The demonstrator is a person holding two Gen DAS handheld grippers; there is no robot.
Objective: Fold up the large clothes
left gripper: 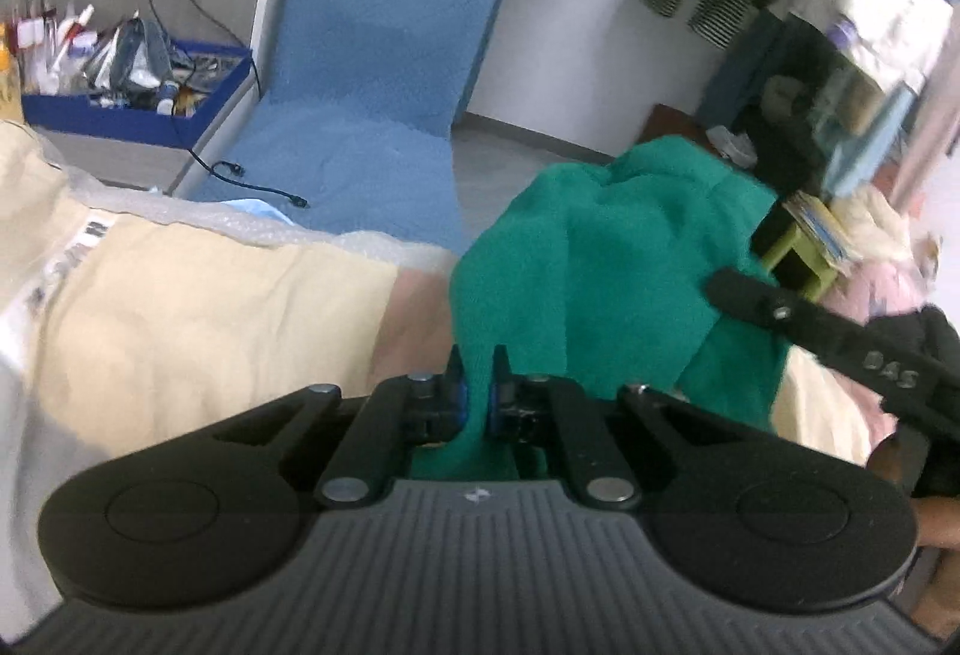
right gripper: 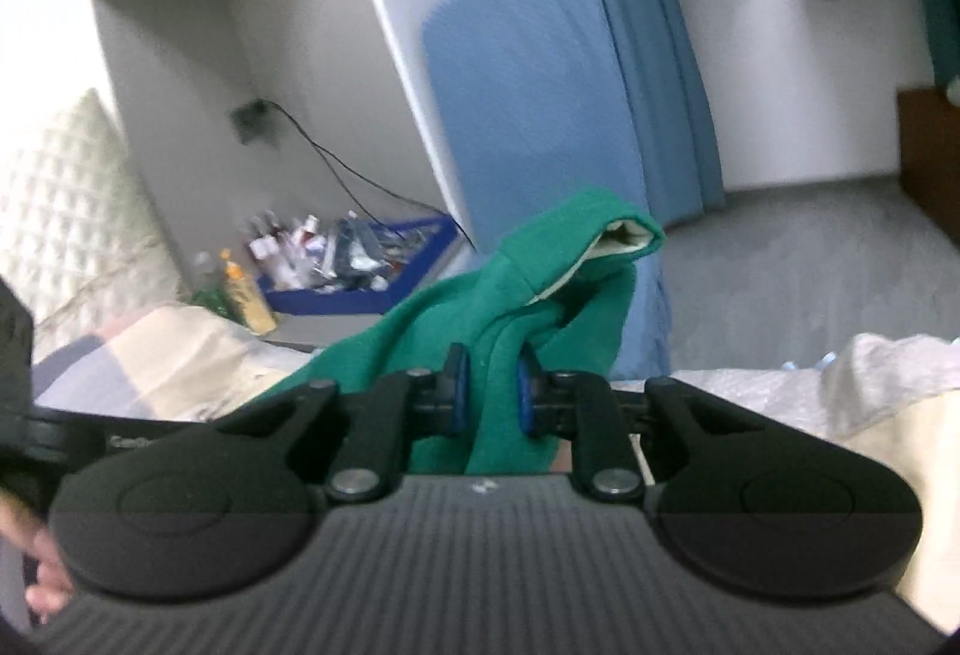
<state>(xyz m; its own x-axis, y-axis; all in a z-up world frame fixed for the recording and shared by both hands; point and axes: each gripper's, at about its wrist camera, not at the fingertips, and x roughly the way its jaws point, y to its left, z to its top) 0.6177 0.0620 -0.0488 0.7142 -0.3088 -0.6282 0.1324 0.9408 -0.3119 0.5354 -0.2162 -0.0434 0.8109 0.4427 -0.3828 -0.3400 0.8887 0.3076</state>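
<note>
Left gripper (left gripper: 478, 385) pinched on green hoodie (left gripper: 600, 283), right gripper (right gripper: 489, 391) clamping a thicker fold (apparently near the hood), cream bedding (left gripper: 210, 319) beneath

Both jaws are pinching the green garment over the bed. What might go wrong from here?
1. The left gripper pinches only a thin fold of the green garment, so it may slip out when pulled.
2. The right gripper holds a thick bunch, so the fold may come out uneven.
3. Loose fabric may drag and rumple on the cream bedding.
</note>
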